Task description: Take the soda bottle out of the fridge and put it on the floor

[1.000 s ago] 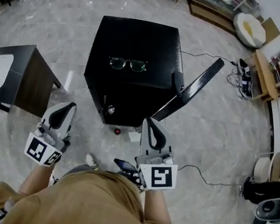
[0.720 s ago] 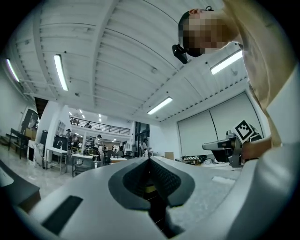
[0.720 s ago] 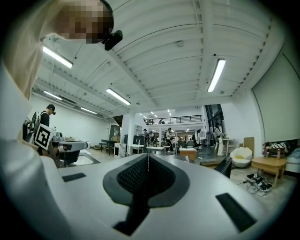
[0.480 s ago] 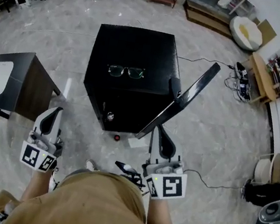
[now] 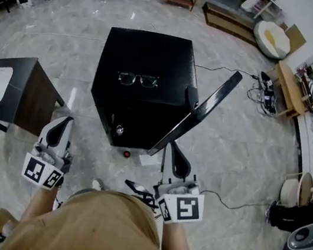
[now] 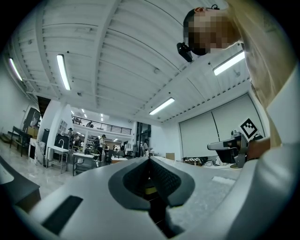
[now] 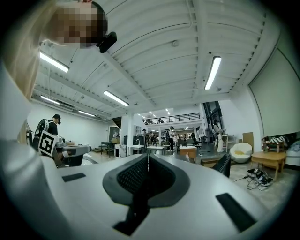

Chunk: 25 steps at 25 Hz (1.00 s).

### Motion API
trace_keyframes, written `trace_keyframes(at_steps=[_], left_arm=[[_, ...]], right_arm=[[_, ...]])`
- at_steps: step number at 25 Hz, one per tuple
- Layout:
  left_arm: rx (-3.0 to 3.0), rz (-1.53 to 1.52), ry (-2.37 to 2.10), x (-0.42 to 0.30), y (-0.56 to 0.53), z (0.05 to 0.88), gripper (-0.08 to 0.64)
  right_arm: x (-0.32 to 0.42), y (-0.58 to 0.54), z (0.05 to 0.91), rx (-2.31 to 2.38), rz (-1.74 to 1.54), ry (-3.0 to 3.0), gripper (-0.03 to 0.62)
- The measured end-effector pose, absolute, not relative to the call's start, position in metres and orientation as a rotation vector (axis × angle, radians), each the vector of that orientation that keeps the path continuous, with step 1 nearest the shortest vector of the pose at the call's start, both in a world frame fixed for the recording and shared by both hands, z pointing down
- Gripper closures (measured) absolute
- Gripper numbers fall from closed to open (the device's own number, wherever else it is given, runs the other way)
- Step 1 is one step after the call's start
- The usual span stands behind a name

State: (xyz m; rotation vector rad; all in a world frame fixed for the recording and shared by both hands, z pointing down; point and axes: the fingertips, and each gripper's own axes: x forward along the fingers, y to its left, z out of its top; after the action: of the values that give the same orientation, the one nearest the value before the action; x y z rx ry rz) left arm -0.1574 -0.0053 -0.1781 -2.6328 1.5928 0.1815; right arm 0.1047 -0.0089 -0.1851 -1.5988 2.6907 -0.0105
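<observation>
Head view shows the black cube-shaped mini fridge with its glossy black door standing open to the right, so the way in is clear. The soda bottle is not out yet: a small round silvery top low in the dark opening may be it, though I cannot be sure. The left gripper and right gripper hover near the person, short of the fridge, jaws pressed together on nothing. Reaching in, gripping, lifting out and setting down on the grey marble-patterned floor are all left to do.

Blk fridge, door open
</observation>
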Motion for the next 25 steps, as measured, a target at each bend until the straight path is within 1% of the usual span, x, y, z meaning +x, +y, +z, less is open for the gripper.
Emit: trace_keyframes(at_steps=[25], left_arm=[[-2.663, 0.177, 1.594, -0.154, 0.008, -0.186, 0.558]], right_arm=[[0.099, -0.003, -0.195, -1.579, -0.022, 2.729, 0.591]])
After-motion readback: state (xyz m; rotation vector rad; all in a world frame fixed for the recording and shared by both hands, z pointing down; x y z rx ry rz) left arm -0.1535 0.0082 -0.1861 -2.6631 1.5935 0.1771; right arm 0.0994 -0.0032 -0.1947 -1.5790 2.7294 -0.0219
